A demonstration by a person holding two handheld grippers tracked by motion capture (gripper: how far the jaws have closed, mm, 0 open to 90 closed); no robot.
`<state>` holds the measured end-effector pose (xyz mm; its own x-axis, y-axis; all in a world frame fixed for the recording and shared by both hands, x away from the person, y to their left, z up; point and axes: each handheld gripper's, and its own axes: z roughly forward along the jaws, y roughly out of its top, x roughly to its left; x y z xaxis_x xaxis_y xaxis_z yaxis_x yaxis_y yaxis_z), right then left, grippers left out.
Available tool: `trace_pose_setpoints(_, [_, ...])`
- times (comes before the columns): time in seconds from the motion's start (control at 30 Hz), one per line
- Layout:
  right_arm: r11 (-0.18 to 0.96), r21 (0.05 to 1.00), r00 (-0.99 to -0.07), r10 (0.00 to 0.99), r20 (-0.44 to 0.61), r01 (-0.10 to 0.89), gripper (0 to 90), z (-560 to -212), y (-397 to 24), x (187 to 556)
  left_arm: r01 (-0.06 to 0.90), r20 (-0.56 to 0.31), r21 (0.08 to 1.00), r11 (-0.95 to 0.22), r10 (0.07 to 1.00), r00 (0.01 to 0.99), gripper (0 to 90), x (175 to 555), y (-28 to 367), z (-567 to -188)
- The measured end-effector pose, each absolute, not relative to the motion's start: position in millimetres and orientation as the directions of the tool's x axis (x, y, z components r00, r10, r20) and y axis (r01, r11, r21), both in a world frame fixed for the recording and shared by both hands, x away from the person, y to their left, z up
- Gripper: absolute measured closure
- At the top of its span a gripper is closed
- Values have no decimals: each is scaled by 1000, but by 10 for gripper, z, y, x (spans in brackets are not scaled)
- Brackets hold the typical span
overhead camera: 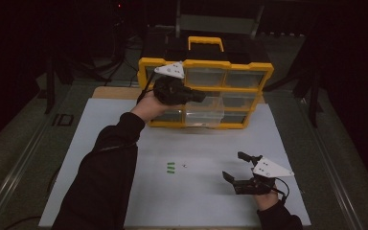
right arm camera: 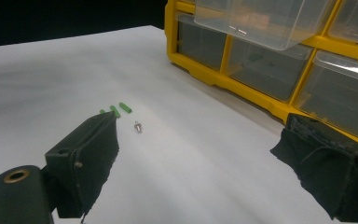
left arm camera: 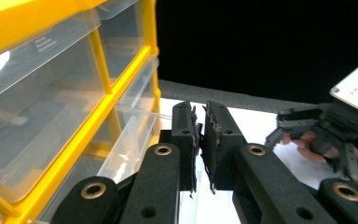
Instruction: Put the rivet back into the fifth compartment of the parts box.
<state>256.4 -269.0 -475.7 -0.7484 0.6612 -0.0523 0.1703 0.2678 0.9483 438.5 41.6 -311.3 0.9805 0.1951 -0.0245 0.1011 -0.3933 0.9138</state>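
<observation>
A yellow organizer cabinet with clear drawers stands at the back of the white mat. One clear drawer in its middle column sticks out toward me. My left gripper hangs in front of the cabinet just above that drawer, pointing right. Its jaws stand almost together, with nothing visible between the pads. My right gripper rests low at the front right, open and empty. Three small green pieces and a tiny metal screw lie on the mat left of it.
The white mat covers the table. Dark floor and stand legs surround it. The cabinet's black handle block with a yellow grip rises behind. The right gripper and its hand appear past the left jaws.
</observation>
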Motion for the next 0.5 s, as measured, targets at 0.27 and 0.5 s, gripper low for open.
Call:
trace_pose_setpoints(0.27, [265,949,-748,662,-50,172,113,-4756,-2694,2561,159,-66,897,-413,231,971,814,4491,337,-3199])
trace_pose_setpoints(0.5, [268,948,-749,661,-53,169,113,-4754,-2691,2560,230,-91,843,-486,292,952,814,4573,247,-3324])
